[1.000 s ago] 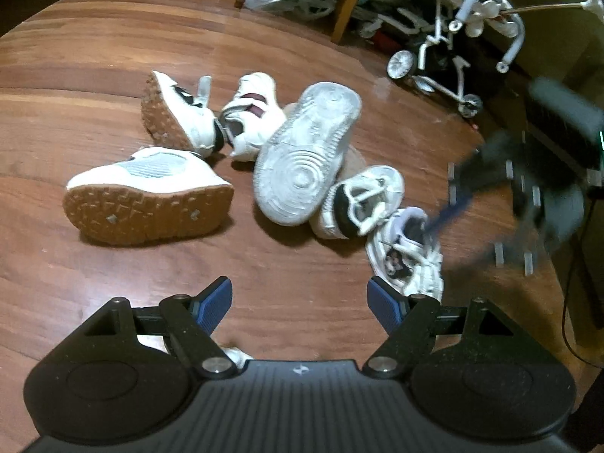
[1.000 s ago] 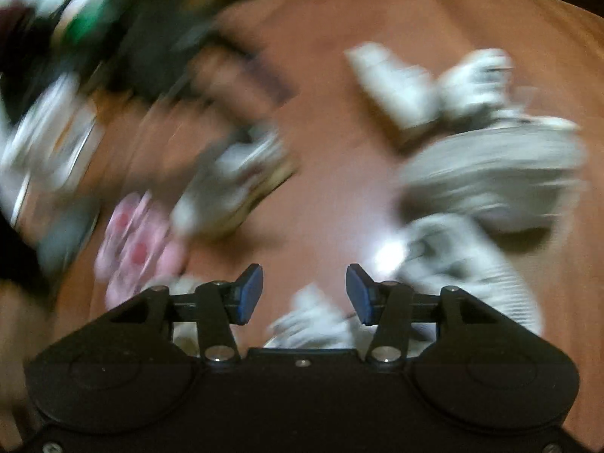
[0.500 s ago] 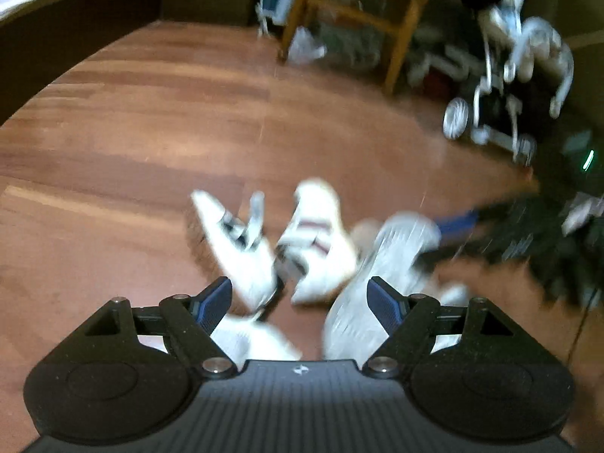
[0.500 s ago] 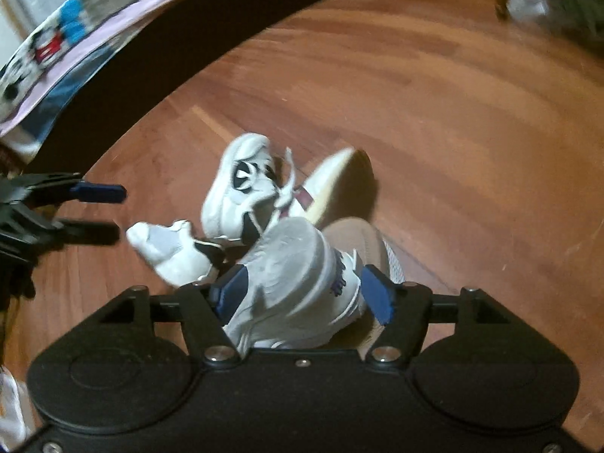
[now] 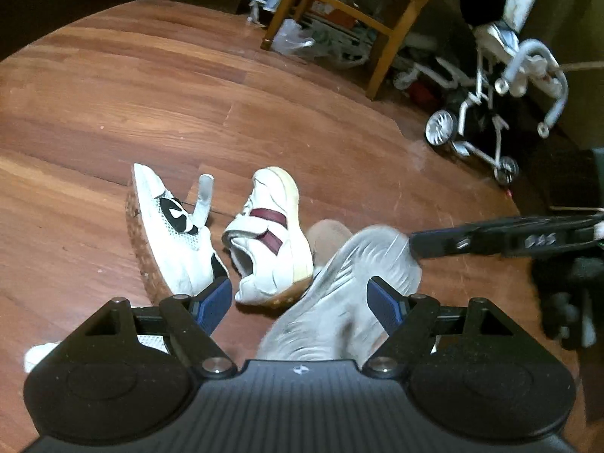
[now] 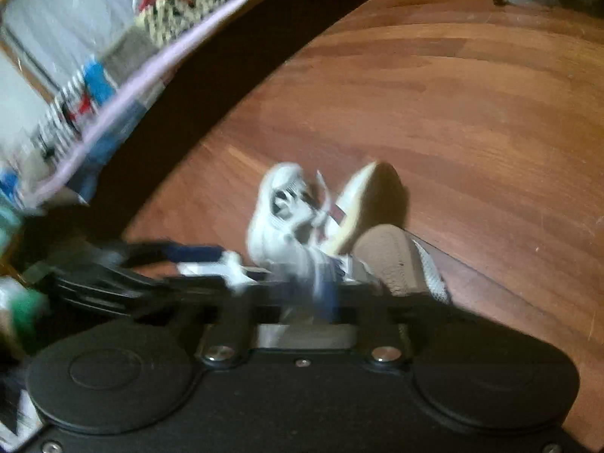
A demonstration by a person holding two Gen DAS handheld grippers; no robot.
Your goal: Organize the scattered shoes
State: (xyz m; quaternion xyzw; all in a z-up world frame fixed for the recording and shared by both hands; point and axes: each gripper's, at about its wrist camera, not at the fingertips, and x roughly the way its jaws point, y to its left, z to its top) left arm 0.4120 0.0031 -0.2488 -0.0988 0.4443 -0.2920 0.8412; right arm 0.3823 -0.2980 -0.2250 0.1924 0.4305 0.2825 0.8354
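Several white shoes lie in a heap on the wooden floor (image 5: pixel 113 75). One with a black logo (image 5: pixel 170 226) lies on its side beside one with maroon stripes (image 5: pixel 271 234). A big shoe, pale sole up (image 5: pixel 339 294), lies blurred between the spread fingers of my left gripper (image 5: pixel 298 302), which is open; the pads do not press on it. My right gripper (image 5: pixel 415 243) reaches in from the right to that sole's toe end. In the blurred right wrist view my right gripper (image 6: pixel 324 294) has its jaws closing and looks shut. Whether it pinches any part of a shoe I cannot tell.
A wooden chair (image 5: pixel 339 11) with bags under it stands at the back, a small wheeled toy stroller (image 5: pixel 490 113) to its right. A bed with a patterned cover (image 6: pixel 113 94) borders the floor on the left of the right wrist view. A tan-soled shoe (image 6: pixel 392 256) lies in the heap.
My left gripper has moved in over the heap, still open. My right gripper rolled, stood open around the big shoe half a second ago, and its jaws have since come together.
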